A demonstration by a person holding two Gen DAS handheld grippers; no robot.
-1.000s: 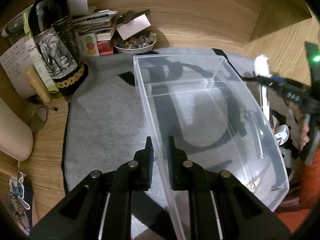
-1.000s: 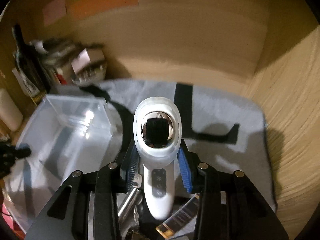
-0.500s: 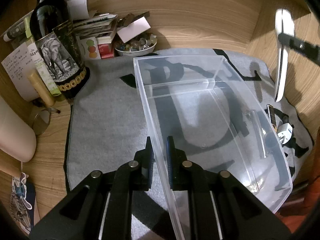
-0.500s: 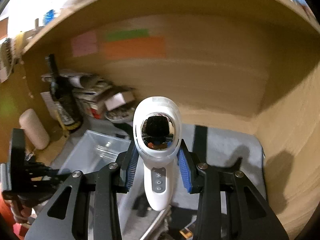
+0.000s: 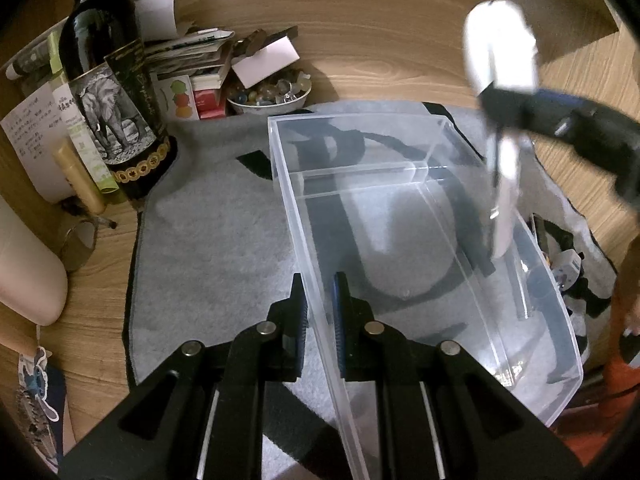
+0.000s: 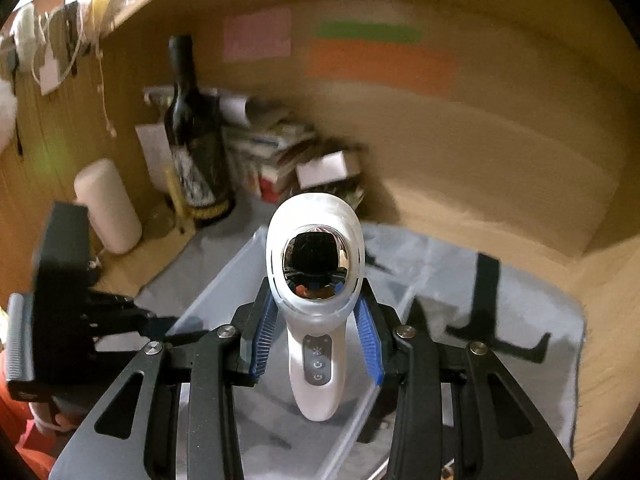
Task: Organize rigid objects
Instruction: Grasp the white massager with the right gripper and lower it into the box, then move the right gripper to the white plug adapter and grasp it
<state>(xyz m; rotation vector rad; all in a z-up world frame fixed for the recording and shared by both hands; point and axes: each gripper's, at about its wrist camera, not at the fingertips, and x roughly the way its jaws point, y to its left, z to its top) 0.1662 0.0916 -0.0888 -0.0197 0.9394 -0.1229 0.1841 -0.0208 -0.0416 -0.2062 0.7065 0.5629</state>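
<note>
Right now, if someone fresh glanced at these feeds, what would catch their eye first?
Probably the white handheld device with a mirrored oval face, clamped in the right gripper and hanging above the clear plastic bin. Next, the left gripper, its jaws pinching the bin's near wall on the grey mat. Then the dark elephant-label bottle in the cluttered back-left corner.

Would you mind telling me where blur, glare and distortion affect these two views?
Left wrist view: the white handheld device is overexposed and smeared with motion blur, while the clear bin and the left tool are sharp; fisheye bends the wooden wall. Right wrist view: the background and wine bottle are motion-blurred, the device in the right tool stays crisp, its chrome face mirroring the rig.
</note>
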